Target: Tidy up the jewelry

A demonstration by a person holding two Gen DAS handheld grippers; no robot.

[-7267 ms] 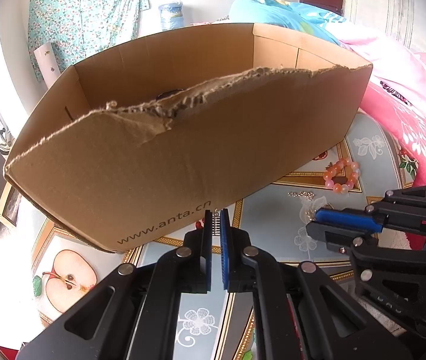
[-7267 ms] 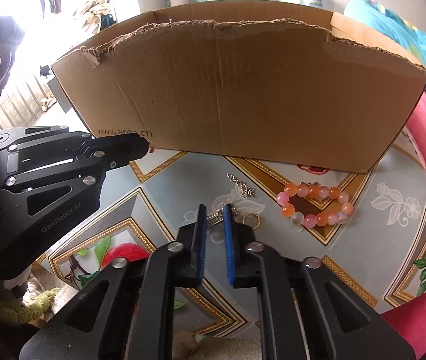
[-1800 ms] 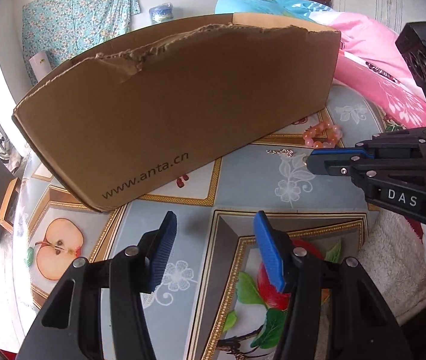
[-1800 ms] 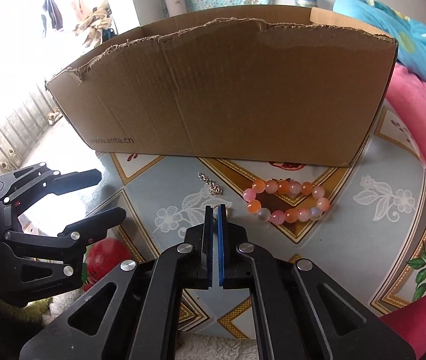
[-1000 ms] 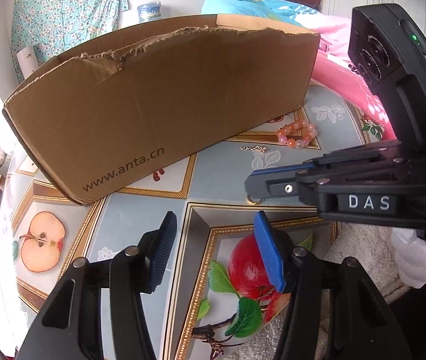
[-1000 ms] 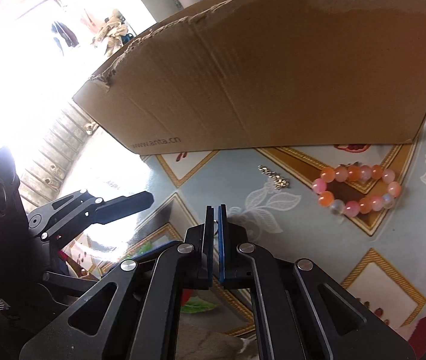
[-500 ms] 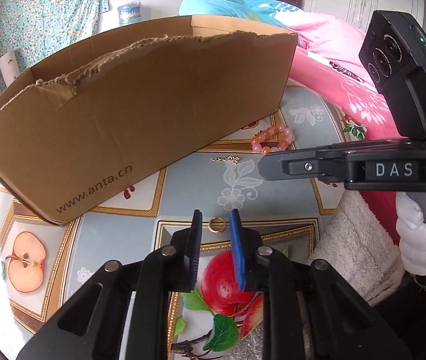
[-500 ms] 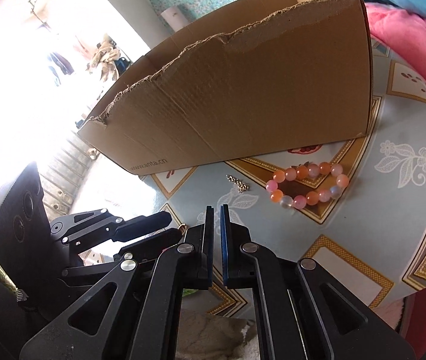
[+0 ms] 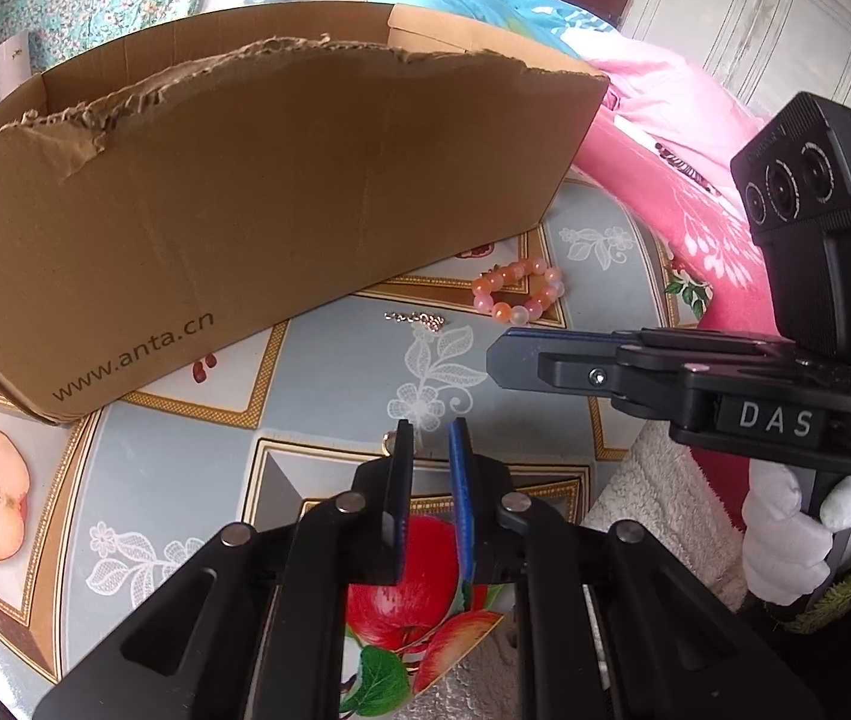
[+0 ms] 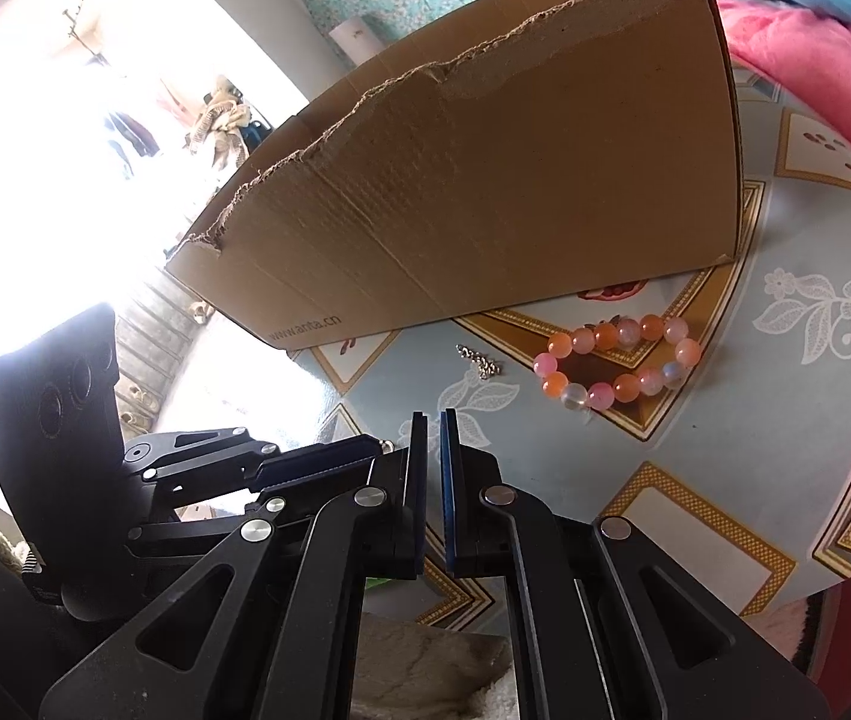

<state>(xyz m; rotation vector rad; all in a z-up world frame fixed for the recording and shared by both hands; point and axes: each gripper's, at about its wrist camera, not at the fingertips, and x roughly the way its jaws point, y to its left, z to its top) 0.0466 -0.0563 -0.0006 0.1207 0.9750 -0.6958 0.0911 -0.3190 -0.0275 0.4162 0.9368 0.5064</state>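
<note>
The left claw (image 9: pixel 428 423) is pointing down at the patterned worktop (image 9: pixel 335 372), and its jaws have just been closing to a narrow slot through which the cloth's white flower is showing. A small gold ring (image 9: pixel 390 437) is peeking out at the outer side of the left pad's tip. The right wrist view is showing it right at the claw's tip, but whether the pads are pinching it I cannot tell. The right claw (image 10: pixel 432 414) is hovering just beside it with its blue pads drawn together on nothing. A white-gloved hand (image 9: pixel 785 540) is holding that claw's handle at the worktop's edge. Further out, a short silver chain (image 9: pixel 416 318) is lying loose on the cloth. Just past the chain, a bracelet of orange and pink beads (image 9: pixel 518 299) is resting in a closed loop, apart from the chain. Behind both, a torn-rimmed cardboard box (image 9: pixel 245 210) is standing on the worktop. A pink blanket (image 9: pixel 665 180) is lying beyond the box's right end.
</note>
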